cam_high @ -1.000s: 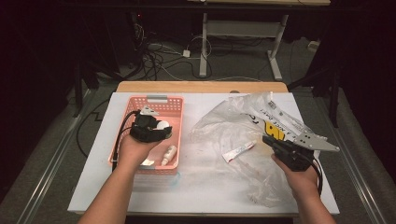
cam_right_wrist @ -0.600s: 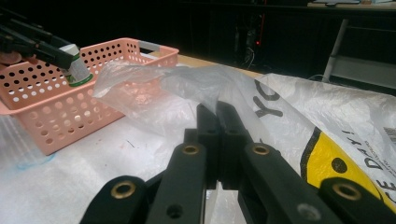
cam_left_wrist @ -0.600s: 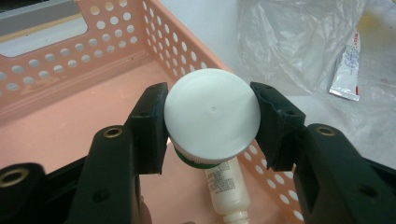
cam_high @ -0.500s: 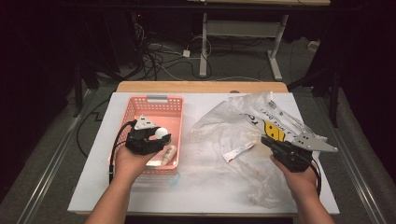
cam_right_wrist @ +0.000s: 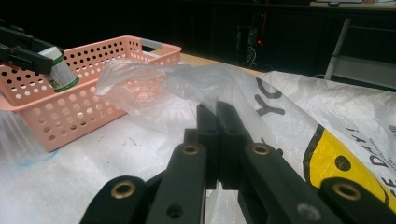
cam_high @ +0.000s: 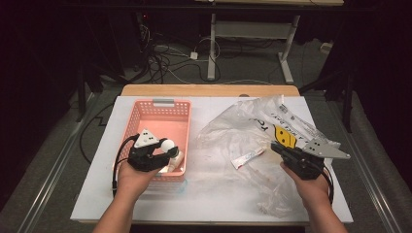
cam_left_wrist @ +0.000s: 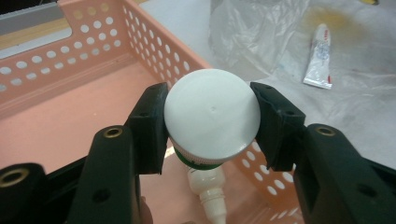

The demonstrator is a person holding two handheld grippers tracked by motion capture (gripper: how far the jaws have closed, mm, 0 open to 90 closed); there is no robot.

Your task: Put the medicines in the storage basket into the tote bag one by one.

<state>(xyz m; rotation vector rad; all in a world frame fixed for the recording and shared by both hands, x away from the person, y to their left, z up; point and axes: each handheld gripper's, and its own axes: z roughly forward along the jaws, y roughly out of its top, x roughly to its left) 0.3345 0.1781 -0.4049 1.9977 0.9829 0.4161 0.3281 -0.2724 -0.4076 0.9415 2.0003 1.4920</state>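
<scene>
Left gripper point(cam_left_wrist: 211, 126) grasps a white round-capped plastic bottle point(cam_left_wrist: 211, 119) above the pink perforated plastic basket point(cam_high: 155, 116); right gripper point(cam_right_wrist: 217, 114) is clenched on the clear crinkled plastic bag point(cam_right_wrist: 187, 88).

Basket point(cam_high: 158, 112) left of plastic bag point(cam_high: 252, 131)

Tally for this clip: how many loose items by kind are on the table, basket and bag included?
Pink basket: 1
Plastic bag: 1
White-capped bottle held in the left hand-held gripper: 1
Small white bottle lying in the basket: 1
Small tube on the bag: 1
Total: 5
</scene>
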